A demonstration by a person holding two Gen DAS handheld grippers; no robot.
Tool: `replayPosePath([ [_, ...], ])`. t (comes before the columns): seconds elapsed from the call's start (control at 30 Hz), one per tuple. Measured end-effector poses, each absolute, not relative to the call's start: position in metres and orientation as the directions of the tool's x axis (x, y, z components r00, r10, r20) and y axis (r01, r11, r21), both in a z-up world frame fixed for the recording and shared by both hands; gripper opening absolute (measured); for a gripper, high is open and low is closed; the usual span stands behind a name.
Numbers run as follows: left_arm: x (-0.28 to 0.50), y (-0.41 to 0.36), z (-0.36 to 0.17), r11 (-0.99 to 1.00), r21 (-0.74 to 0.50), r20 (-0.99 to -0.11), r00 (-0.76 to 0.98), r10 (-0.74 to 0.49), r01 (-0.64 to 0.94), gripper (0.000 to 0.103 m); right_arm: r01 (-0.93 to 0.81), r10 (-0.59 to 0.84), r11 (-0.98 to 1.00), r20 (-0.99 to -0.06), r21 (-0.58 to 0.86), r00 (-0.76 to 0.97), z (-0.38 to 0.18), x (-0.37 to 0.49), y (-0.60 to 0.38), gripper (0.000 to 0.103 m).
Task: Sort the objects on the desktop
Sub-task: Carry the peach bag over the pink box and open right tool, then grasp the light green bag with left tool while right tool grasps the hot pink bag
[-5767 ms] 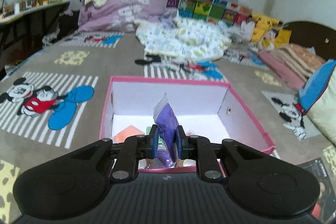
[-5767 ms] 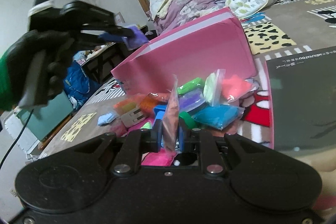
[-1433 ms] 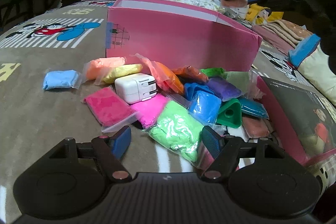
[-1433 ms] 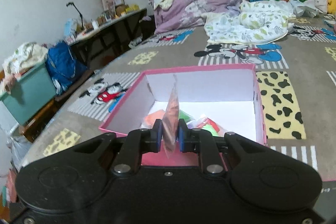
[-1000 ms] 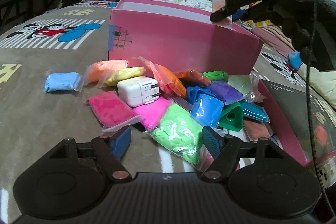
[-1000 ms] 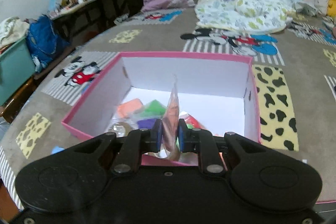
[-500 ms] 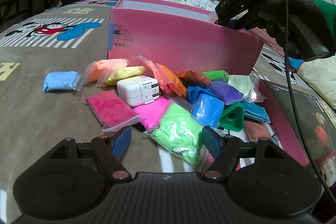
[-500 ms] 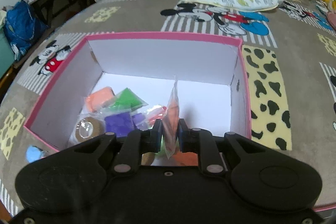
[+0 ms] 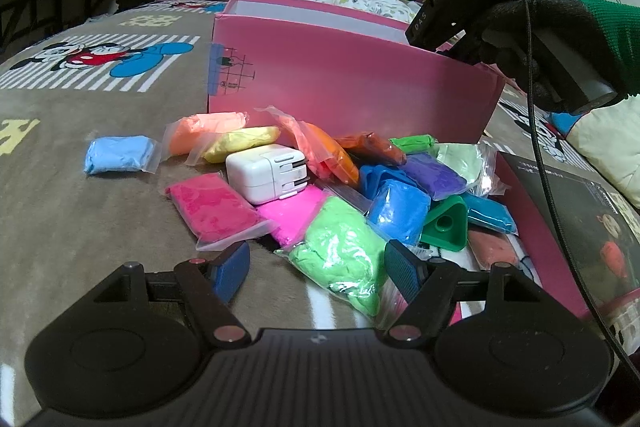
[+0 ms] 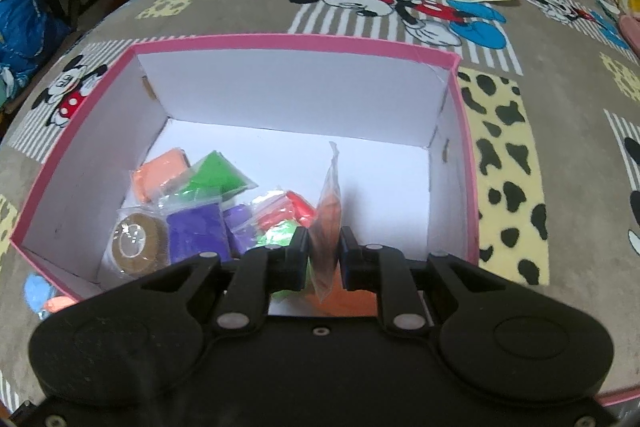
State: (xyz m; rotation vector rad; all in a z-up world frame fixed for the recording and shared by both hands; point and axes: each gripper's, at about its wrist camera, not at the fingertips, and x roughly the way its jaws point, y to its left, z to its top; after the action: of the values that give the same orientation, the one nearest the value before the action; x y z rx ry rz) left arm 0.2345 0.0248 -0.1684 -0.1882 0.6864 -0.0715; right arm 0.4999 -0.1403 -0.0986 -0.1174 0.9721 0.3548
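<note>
Several bagged clay packets are boxed in the pink cardboard box [image 10: 464, 147], a brownish-orange clay bag [image 10: 326, 227] is pinched by the right gripper [image 10: 324, 257] above it, while many remain before the wide-open, empty left gripper [image 9: 316, 269].

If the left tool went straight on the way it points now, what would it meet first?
Most likely the light green clay bag lying between the open left tool fingers; the blue bag is behind it, though depth is unclear.

Pink box [image 10: 466, 131], white inside; Mickey-patterned brown blanket [image 10: 240, 15]; lime-green clay bag [image 9: 340, 247].
</note>
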Motion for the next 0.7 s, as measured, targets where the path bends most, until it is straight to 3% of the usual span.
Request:
replayPosePath([
  [0.2, 0.235, 0.024, -0.170, 0.981, -0.192, -0.623, 0.772, -0.124, 0.003, 0.074, -0.337, 0.277, 0.936, -0.813, 0.107, 0.513, -0.096, 0.497, -0.146, 0.036],
  [0.4, 0.234, 0.025, -0.169, 0.982, -0.190, -0.621, 0.774, -0.123, 0.004, 0.074, -0.340, 0.287, 0.935, -0.774, 0.100, 0.564, -0.081, 0.484, -0.146, 0.042],
  [0.57, 0.233, 0.026, -0.167, 0.980, -0.198, -0.614, 0.778, -0.134, 0.013, 0.074, -0.352, 0.341, 0.927, -0.690, 0.131, 0.638, -0.056, 0.452, -0.160, 0.053],
  [0.7, 0.231, 0.026, -0.165, 0.979, -0.202, -0.603, 0.785, -0.144, 0.025, 0.074, -0.356, 0.395, 0.914, -0.629, 0.195, 0.670, -0.046, 0.418, -0.179, 0.056],
])
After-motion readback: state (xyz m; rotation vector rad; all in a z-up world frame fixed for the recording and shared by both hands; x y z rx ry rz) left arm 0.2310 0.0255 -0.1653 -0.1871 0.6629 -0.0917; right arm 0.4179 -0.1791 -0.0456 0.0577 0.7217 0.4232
